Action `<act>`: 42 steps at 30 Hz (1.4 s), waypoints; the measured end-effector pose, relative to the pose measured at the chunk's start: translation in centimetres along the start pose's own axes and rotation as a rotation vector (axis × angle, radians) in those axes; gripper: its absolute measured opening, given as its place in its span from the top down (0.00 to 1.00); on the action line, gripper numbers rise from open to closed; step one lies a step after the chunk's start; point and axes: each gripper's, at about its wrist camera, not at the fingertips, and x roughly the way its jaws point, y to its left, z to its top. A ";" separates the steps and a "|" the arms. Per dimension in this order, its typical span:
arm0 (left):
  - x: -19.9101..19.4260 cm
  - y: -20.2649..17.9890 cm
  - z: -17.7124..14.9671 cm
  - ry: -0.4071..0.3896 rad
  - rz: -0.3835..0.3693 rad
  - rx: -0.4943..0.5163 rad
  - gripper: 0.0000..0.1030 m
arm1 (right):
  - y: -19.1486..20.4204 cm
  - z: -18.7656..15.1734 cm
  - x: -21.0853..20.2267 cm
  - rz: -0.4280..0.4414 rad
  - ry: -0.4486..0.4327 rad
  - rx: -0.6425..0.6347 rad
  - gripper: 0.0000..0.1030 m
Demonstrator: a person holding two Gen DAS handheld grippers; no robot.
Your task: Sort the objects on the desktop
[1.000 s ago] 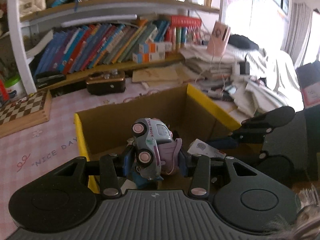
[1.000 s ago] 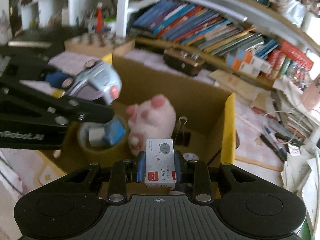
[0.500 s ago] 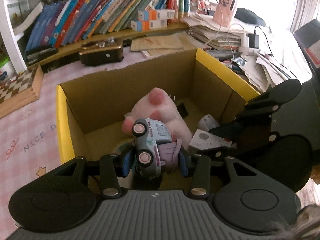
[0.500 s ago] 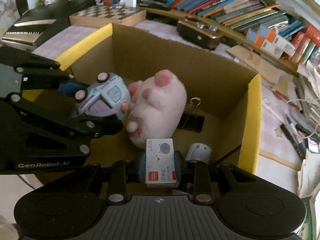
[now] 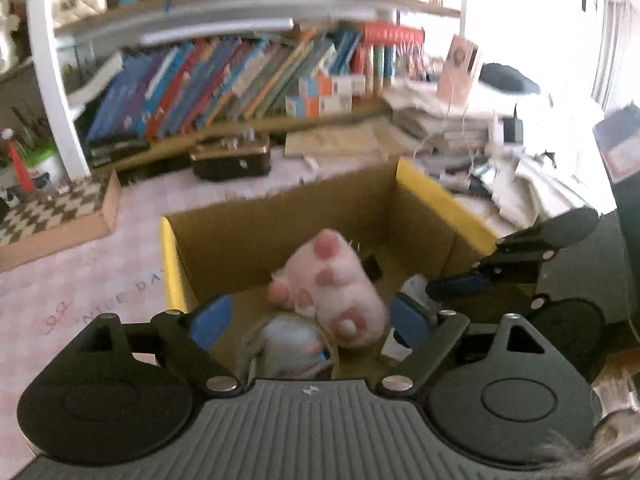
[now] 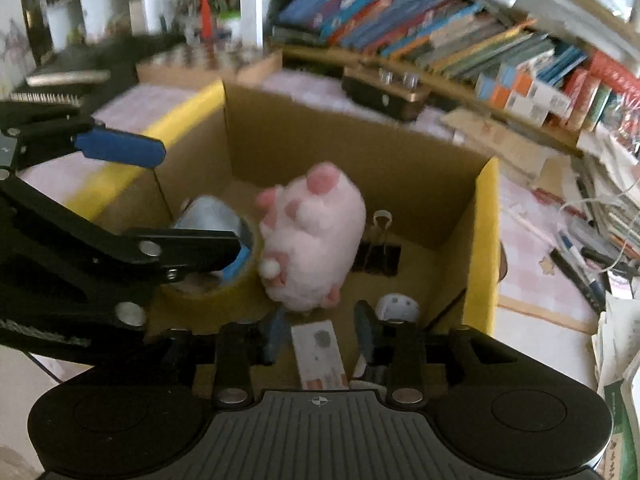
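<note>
Over the cardboard box (image 5: 280, 232), both of your tools are letting go at once. Your left gripper (image 5: 308, 320) stands spread wide, its jaws having just been opening, and nothing is pressed between its blue pads (image 5: 210, 320); the toy car (image 5: 288, 340) lies blurred below them inside the tape roll (image 6: 224, 288), at about 9 o'clock of the pink plush paw (image 6: 312, 236) in the right wrist view. Your right gripper (image 6: 320, 340) has also just been opening. It is only partly spread, and the small staple box (image 6: 320, 354) sits between its fingers without either pad pressing it; whether the packet rests on the box floor or is mid-drop cannot be told through the blur. A black binder clip (image 6: 378, 256) lies at 3 o'clock of the paw, with a small white object (image 6: 396, 306) at 5 o'clock.

The step in hand looks like the drop-off into the box. Your next move calls for lifting both grippers straight clear of the yellow rim (image 6: 486, 240), jaws kept apart, then turning to the clutter at 3 o'clock of the box.
</note>
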 end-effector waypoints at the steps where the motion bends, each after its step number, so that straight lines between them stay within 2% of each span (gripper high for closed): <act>1: -0.8 0.1 -0.1 -0.017 0.011 -0.009 0.13 | 0.1 -0.1 -0.6 -0.011 -0.027 0.007 0.48; 2: -1.6 0.3 -0.3 -0.039 0.025 -0.017 0.08 | 0.4 -0.3 -1.5 -0.028 -0.065 0.019 0.44; 5: -4.4 1.0 -1.2 -0.118 0.084 -0.058 0.01 | 0.9 -0.7 -3.4 -0.061 -0.149 0.068 0.40; 6: -5.3 1.3 -1.6 -0.140 0.102 -0.078 0.00 | 1.1 -0.8 -4.0 -0.075 -0.173 0.093 0.35; 10: -8.7 3.0 -3.6 -0.206 0.171 -0.153 0.00 | 2.5 -1.5 -6.1 -0.104 -0.260 0.155 0.31; 17: -13.6 5.9 -7.9 -0.230 0.281 -0.274 0.00 | 5.9 -3.3 -8.5 -0.150 -0.328 0.243 0.29; 22: -16.4 6.4 -11.0 -0.234 0.377 -0.290 0.00 | 9.1 -5.2 -9.5 -0.167 -0.339 0.278 0.28; 36: -22.0 5.8 -18.4 -0.150 0.346 -0.283 0.00 | 17.8 -10.7 -12.0 -0.169 -0.261 0.300 0.27; 42: -23.8 5.3 -20.3 -0.131 0.309 -0.259 0.00 | 20.8 -12.3 -13.0 -0.168 -0.239 0.288 0.22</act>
